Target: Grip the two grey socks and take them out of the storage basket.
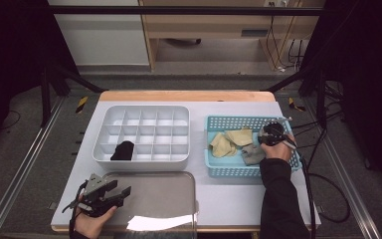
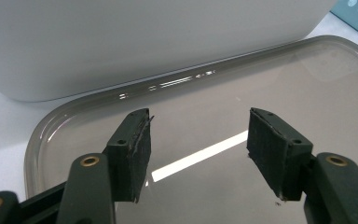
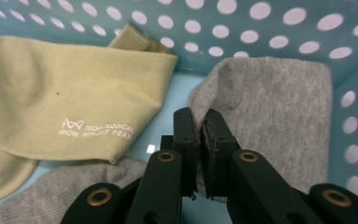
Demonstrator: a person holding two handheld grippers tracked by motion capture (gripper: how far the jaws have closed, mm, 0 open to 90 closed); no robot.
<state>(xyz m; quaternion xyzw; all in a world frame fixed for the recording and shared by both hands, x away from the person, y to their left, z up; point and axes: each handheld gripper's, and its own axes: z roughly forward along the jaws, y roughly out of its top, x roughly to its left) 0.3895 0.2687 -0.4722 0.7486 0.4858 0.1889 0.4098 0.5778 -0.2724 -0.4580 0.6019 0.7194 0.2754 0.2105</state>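
Note:
My right gripper (image 1: 271, 135) reaches down into the blue basket (image 1: 229, 172). In the right gripper view its jaws (image 3: 200, 122) are shut on a raised fold at the edge of a grey sock (image 3: 270, 107). Olive socks (image 3: 65, 98) lie beside it, with printed white lettering on one. From the high view the grey sock (image 1: 252, 153) sits at the basket's near right and the olive socks (image 1: 231, 142) in its middle. My left gripper (image 1: 122, 191) hovers open over a grey tray (image 1: 169, 194), nothing between its pads (image 2: 198, 149).
A white divided organizer (image 1: 142, 162) stands left of the basket, and a black sock (image 1: 123, 150) fills one near-left cell. Its white wall (image 2: 144, 37) rises just beyond the tray (image 2: 307, 93). Cables trail off the table's right side.

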